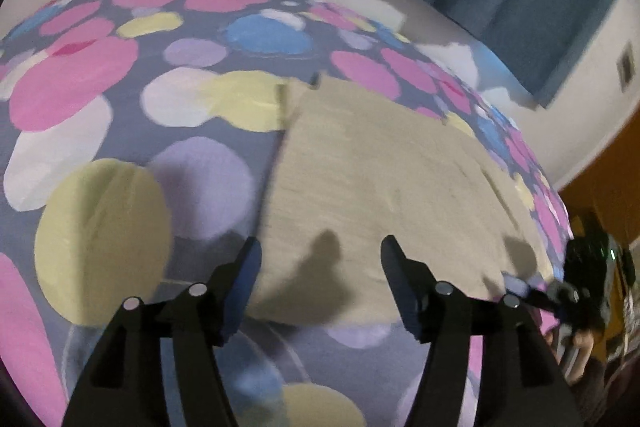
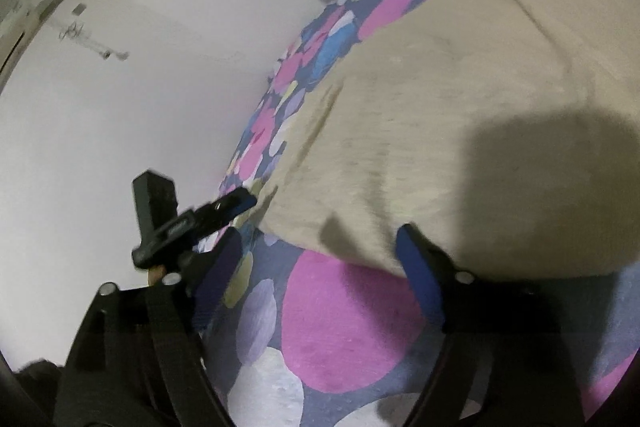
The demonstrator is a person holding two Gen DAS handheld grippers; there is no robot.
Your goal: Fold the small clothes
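Hovering over the bed [image 1: 100, 163], my left gripper [image 1: 320, 259] and right gripper [image 2: 320, 251] both gaped empty; the beige cloth [image 1: 380, 167] lay flat on the dotted bedspread.

The beige cloth [image 1: 384, 183] lies flat; the bedspread [image 1: 120, 131] around its near edge is bare, and the white wall [image 2: 132, 115] closes one side.

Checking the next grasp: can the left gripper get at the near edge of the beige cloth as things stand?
Probably yes. The left gripper has its jaws open and empty right over the near edge of the beige cloth, which lies flat on the spotted bedspread. Nothing sits between them.
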